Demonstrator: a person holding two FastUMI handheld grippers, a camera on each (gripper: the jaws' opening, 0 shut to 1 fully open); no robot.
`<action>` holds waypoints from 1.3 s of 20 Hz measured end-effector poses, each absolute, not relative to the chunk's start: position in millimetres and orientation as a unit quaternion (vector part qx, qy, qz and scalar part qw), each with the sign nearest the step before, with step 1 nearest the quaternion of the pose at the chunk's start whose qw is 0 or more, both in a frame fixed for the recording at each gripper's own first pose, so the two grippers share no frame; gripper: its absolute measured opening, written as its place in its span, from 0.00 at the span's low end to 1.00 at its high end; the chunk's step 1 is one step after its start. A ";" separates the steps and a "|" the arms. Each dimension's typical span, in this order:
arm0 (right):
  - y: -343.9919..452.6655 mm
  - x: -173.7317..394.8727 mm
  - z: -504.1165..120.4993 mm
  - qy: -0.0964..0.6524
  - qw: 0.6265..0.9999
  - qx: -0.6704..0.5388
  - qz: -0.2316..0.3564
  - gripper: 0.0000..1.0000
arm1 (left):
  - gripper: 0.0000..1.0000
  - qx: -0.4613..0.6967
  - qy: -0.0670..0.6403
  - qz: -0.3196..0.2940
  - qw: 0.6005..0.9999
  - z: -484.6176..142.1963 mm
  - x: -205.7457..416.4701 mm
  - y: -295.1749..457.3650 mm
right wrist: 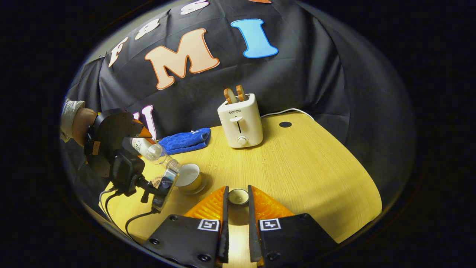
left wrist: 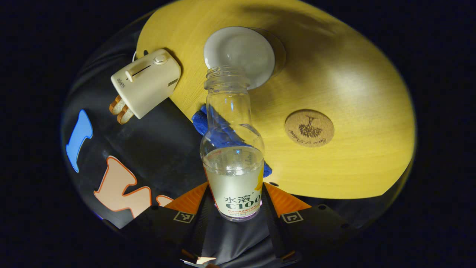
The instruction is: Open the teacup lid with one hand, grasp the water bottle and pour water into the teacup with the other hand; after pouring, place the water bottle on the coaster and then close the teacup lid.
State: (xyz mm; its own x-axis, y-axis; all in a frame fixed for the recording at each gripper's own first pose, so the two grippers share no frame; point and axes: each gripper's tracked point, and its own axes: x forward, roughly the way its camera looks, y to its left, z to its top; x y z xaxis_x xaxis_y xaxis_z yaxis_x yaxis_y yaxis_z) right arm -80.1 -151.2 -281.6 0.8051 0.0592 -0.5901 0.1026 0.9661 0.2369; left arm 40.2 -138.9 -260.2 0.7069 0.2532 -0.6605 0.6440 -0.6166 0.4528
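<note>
Clear water bottle (left wrist: 233,163) clamped in the left gripper (left wrist: 234,208) (tilted over the teacup (right wrist: 190,178)); right gripper (right wrist: 238,203) pinches the lid (right wrist: 238,196).

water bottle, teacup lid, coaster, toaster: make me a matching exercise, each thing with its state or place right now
Things:
1. water bottle
2. teacup lid
3. coaster
4. toaster

States or places:
A. bare on the table, nothing on it
B. tilted, mouth over the open teacup, clamped in the left tool
C. two slices of bread sticking out of the top
D. held between the fingers of the right tool, off the cup

Pairs: 1-B, 2-D, 3-A, 4-C
</note>
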 end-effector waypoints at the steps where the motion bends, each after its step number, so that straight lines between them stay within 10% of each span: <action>1: -150.6 -80.8 -279.8 0.313 0.941 0.130 -0.011 0.25 | 0.69 0.843 0.267 -0.283 0.370 -264.8 37.0 -137.7; 26: -75.0 -57.2 -238.9 0.335 0.941 0.043 0.034 0.28 | 0.69 0.388 0.321 -0.253 0.826 -338.2 -10.0 -125.5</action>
